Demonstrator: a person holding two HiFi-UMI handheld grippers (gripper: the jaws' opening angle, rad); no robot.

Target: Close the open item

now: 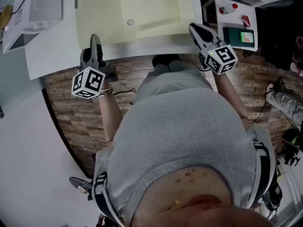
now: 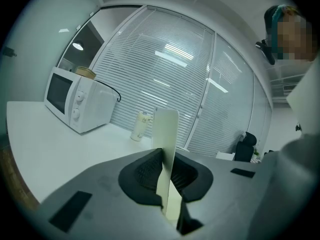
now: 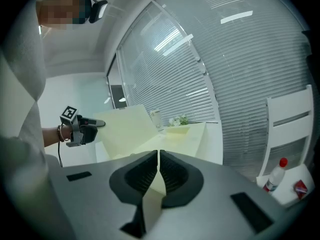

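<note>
A pale yellow box (image 1: 151,6) lies open on the white table (image 1: 49,56), its wide lid (image 1: 94,13) spread out to the left. My left gripper (image 1: 95,38) is at the lid's near edge. In the left gripper view the lid edge (image 2: 166,134) stands upright between the pads, and the gripper (image 2: 166,171) is shut on it. My right gripper (image 1: 194,28) is at the box's near right corner. Its jaws (image 3: 158,161) are shut on a thin yellow edge of the box (image 3: 185,134). The right gripper view also shows the left gripper (image 3: 82,128) on the raised lid (image 3: 125,129).
A white microwave (image 2: 75,104) and a pale bottle (image 2: 141,126) stand on the table by the blinds. At the right is a white shelf (image 1: 251,18) with a red-capped bottle (image 1: 230,7). Wooden floor (image 1: 80,112) lies below the table edge. A dark chair (image 2: 245,146) stands further back.
</note>
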